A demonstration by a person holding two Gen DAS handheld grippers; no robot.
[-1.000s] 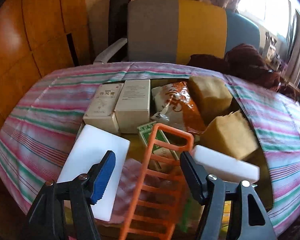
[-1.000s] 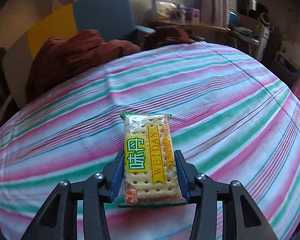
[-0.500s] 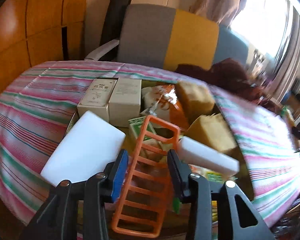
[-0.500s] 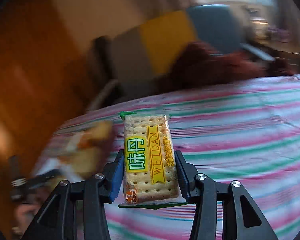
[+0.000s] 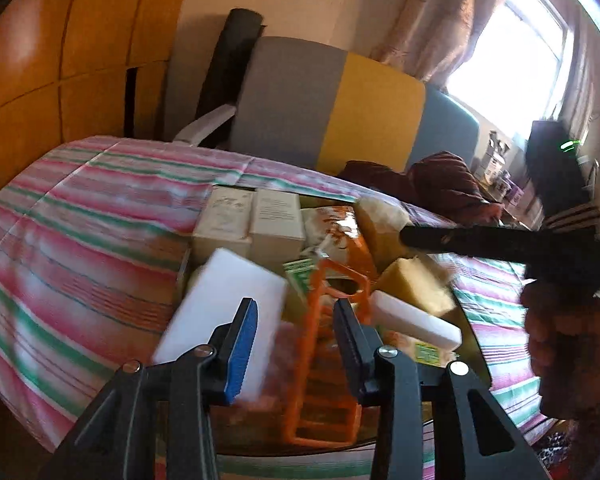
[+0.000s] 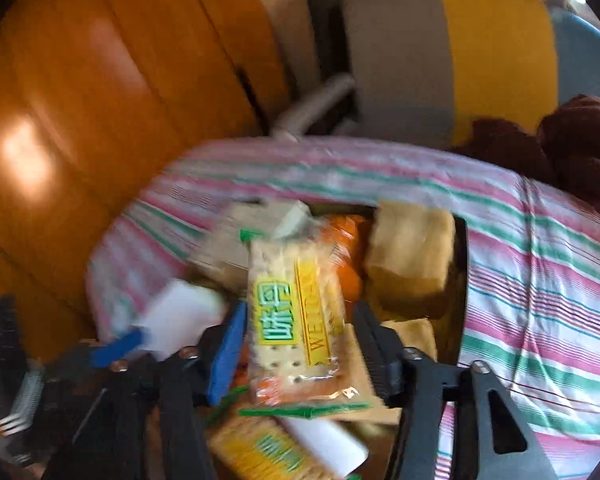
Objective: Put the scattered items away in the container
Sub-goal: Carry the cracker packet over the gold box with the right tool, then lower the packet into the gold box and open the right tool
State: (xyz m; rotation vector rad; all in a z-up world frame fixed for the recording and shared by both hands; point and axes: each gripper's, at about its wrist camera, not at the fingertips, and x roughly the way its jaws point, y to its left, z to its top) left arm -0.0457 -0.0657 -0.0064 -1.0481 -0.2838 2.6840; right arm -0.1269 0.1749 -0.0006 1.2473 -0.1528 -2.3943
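My right gripper is shut on a yellow-and-green cracker pack, held over the open container sunk in the striped cloth. Below it lie a second cracker pack, tan blocks and a white block. My left gripper hangs over the container's near end, jaws narrowly apart. The orange plastic rack lies in the container beneath them, apparently not pinched. Beige boxes, an orange bag and white blocks fill the rest.
A hand holds the other tool's black body at the right of the left wrist view. A grey, yellow and blue chair stands behind the bed, with dark red cloth and orange wood panels nearby.
The right gripper swung left from bare striped cloth to over the container, still holding the cracker pack. The left gripper's jaws narrowed from wide open and it drew back from the rack.
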